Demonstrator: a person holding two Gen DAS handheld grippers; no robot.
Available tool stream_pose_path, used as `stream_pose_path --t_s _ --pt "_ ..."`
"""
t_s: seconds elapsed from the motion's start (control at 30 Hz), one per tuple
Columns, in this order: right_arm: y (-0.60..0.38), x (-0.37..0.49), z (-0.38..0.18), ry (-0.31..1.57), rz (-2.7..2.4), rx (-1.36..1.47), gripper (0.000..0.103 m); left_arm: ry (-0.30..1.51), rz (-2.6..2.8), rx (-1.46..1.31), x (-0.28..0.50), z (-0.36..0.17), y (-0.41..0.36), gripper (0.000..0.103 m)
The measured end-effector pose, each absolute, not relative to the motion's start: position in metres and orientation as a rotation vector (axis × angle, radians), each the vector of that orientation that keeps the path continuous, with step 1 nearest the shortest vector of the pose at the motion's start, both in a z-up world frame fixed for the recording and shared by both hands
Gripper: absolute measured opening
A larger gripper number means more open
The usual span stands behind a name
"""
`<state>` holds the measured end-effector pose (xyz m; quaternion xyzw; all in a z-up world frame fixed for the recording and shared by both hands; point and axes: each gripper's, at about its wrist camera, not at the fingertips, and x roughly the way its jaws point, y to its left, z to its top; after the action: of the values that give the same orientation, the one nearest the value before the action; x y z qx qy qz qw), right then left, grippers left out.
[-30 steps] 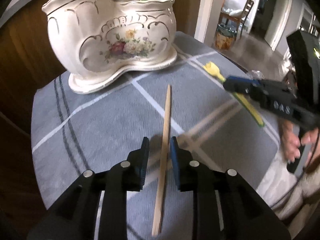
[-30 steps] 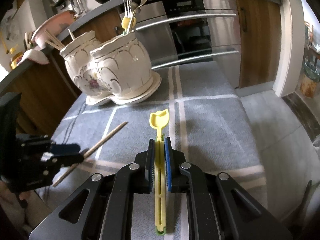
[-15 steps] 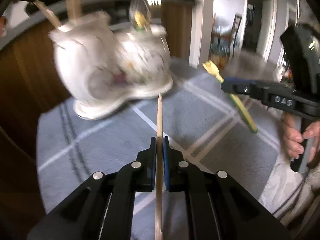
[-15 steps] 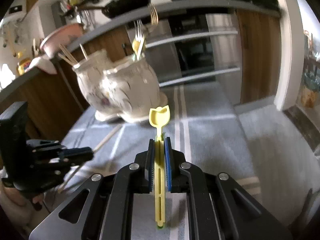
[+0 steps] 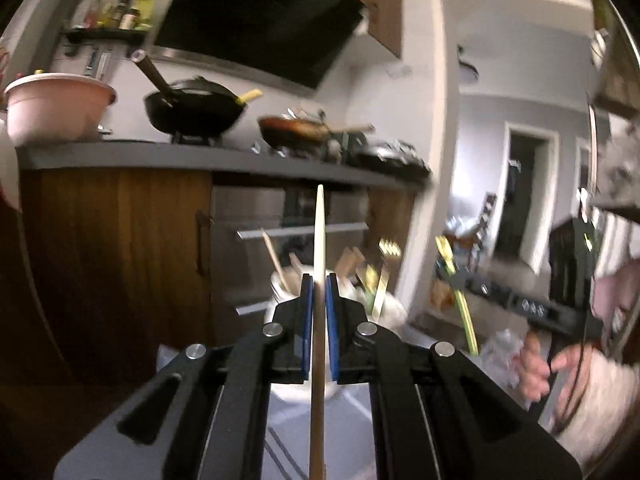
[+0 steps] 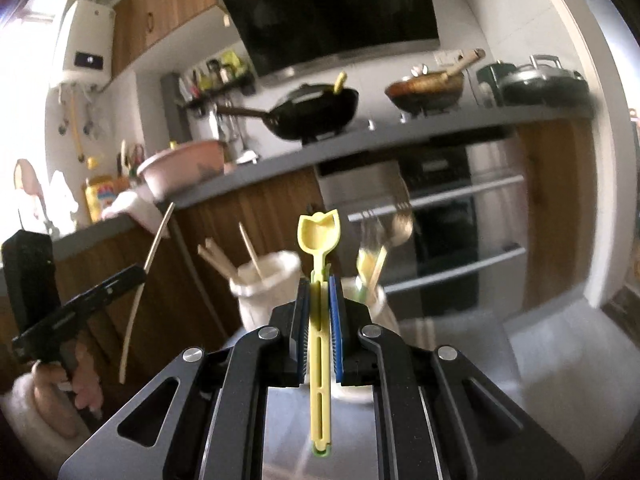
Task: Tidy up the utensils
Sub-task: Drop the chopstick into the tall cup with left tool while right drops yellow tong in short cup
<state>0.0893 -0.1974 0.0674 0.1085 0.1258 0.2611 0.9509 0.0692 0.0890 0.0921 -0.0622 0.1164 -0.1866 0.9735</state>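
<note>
Both grippers are loaded and raised off the table. Left gripper point(image 5: 319, 280): blue pads clamped on a long pale wooden chopstick point(image 5: 319, 264), which runs up past the fingertips, roughly upright. Right gripper point(image 6: 319, 282): pads closed on a yellow plastic spoon with a tulip-shaped bowl point(image 6: 320, 292), bowl end up, slotted handle running back between the fingers. White ceramic two-compartment utensil holder point(image 6: 262, 280) sits just beyond and below both grippers, blurred; wooden sticks stand in its left compartment, metal forks point(image 6: 390, 228) in the right. Background: black wok point(image 6: 314, 110) on the grey counter, pink plastic basin point(image 5: 56, 106) to its left.
</note>
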Motion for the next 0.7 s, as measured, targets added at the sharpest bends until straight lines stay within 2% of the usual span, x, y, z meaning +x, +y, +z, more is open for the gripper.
stream_pose_path --t_s 0.3,0.7 --pt "-0.186 0.14 0.083 0.181 0.535 0.295 0.011 0.164 -0.363 -0.221 0.141 0.12 0.103 0.006" --pt "-0.166 0.18 0.072 0.189 0.55 0.295 0.011 0.077 -0.393 -0.311 0.19 0.114 0.09 0.006"
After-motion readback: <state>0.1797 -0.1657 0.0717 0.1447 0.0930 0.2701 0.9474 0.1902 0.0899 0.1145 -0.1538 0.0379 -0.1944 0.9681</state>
